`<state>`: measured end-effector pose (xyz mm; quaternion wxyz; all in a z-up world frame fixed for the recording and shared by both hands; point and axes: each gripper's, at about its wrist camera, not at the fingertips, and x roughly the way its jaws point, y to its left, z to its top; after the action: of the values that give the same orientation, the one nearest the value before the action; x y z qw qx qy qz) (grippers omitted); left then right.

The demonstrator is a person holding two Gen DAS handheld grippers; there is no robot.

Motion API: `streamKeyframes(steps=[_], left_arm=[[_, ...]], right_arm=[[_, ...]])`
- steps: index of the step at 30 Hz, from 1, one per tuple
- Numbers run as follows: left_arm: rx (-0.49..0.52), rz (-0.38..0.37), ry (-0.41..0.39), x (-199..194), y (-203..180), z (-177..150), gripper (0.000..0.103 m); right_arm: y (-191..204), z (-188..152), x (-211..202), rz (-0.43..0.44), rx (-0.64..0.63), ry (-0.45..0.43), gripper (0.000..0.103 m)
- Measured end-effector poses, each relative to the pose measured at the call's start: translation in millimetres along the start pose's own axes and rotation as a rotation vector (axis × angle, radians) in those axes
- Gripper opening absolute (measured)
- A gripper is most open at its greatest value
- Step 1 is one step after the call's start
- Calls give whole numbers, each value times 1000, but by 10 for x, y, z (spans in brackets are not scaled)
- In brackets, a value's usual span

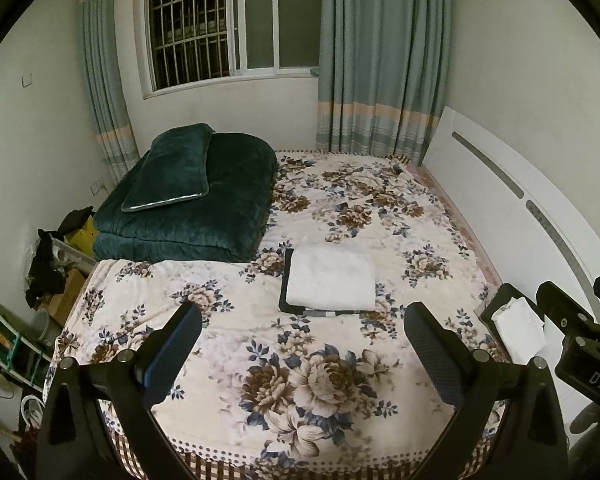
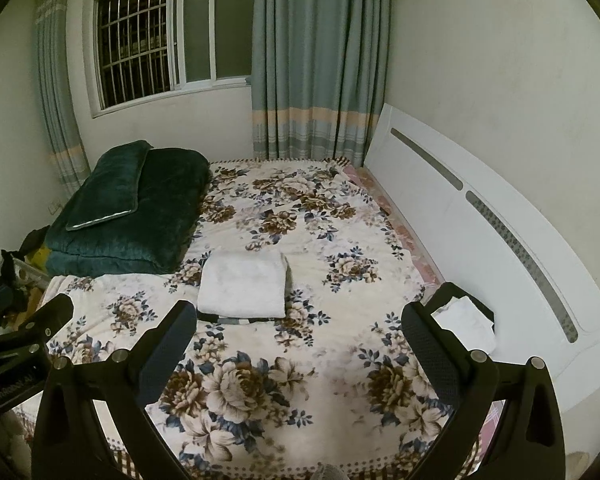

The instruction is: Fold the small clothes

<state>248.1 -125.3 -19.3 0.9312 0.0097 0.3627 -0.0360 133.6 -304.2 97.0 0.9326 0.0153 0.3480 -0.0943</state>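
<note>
A folded white garment [image 1: 331,278] lies on a folded dark garment [image 1: 284,286] in the middle of the floral bed cover [image 1: 312,380]. The stack also shows in the right wrist view [image 2: 242,286]. A second small white folded cloth on dark cloth [image 1: 518,326] sits at the bed's right edge by the headboard; it also shows in the right wrist view [image 2: 466,322]. My left gripper [image 1: 304,344] is open and empty, held above the bed's near part. My right gripper [image 2: 300,340] is open and empty, likewise short of the stack.
A folded dark green quilt with a pillow [image 1: 188,200] fills the far left of the bed. A white headboard [image 2: 480,216] runs along the right. Boxes, dark clothes and a shelf [image 1: 52,280] stand on the floor at the left. Window and curtains [image 1: 380,60] are behind.
</note>
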Motion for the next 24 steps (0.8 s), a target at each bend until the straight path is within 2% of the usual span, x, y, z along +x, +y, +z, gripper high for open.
streamKeyframes(steps=[24], left_arm=[[10, 5, -31, -142, -53, 102, 103]], right_arm=[[42, -64, -9, 19, -5, 0, 103]])
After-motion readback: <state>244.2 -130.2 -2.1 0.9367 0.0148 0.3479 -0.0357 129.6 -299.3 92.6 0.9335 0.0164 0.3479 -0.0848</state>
